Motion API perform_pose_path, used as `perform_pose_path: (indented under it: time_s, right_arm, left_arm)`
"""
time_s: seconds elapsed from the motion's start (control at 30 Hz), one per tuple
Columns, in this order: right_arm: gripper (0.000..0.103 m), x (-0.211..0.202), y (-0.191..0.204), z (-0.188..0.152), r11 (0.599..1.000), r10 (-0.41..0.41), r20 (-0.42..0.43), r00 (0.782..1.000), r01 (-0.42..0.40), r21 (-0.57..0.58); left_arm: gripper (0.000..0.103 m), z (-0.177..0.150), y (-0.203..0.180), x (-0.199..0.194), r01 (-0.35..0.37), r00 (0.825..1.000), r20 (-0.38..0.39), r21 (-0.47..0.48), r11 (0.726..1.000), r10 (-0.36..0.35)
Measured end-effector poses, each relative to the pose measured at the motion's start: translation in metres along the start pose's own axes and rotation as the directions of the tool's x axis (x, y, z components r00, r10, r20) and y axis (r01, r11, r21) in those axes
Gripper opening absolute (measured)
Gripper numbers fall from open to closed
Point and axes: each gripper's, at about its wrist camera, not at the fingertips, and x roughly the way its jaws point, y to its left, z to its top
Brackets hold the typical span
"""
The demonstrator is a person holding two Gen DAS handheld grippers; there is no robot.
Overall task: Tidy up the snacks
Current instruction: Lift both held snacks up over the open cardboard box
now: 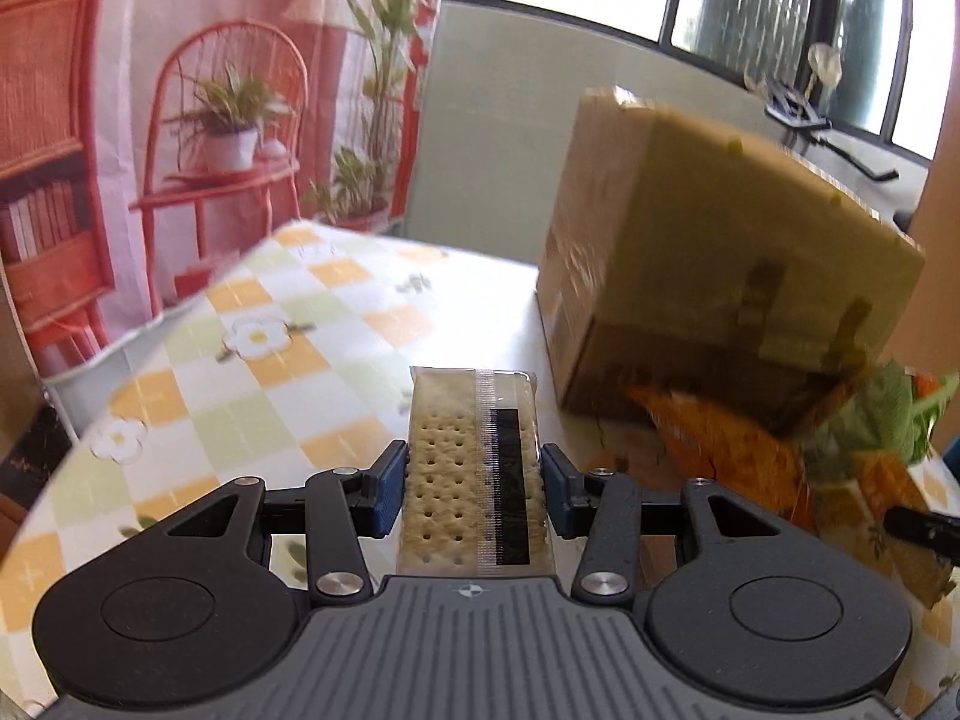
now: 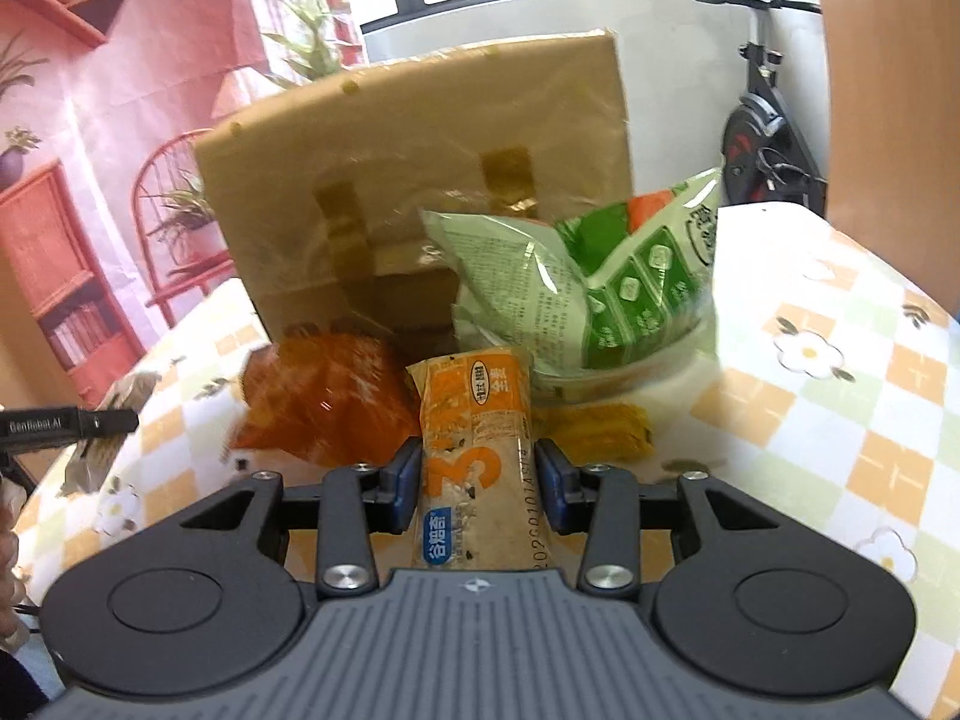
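Right tongs [image 2: 474, 480] pinch orange snack bar [image 2: 474, 450] printed "3", "谷粒吉".

We see the cardboard box [image 1: 708, 252] smeared by blur, its opening unclear. The orange bag [image 2: 324, 402] is blurred too; the cracker pack's [image 1: 474, 480] near end hides behind the gripper body.

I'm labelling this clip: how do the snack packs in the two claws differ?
The cracker pack in the left claw is flat and clear, showing pale perforated crackers. The orange pack in the right claw is rounder and printed in orange, with a blue label. The cracker pack carries a plain black strip; the orange pack carries text and a large numeral. Both are long, sealed, and clamped at their sides.
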Motion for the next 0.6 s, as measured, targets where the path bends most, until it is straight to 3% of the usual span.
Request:
perform_pose_path:
  time_s: [0.3, 0.6]
  right_arm:
    - [0.042, 0.001, 0.014, 0.021, 0.996, 0.090, 0.026, 0.996, -0.090, 0.001]
    - [0.042, -0.025, 0.020, 0.074, 0.992, 0.114, 0.203, 0.972, -0.102, -0.069]
  left_arm:
    - [0.049, 0.015, 0.000, 0.003, -0.002, 1.000, -0.007, -0.003, 1.000, 0.002]
    - [0.049, 0.065, -0.017, -0.022, 0.094, 0.990, 0.108, 0.002, 0.996, -0.093]
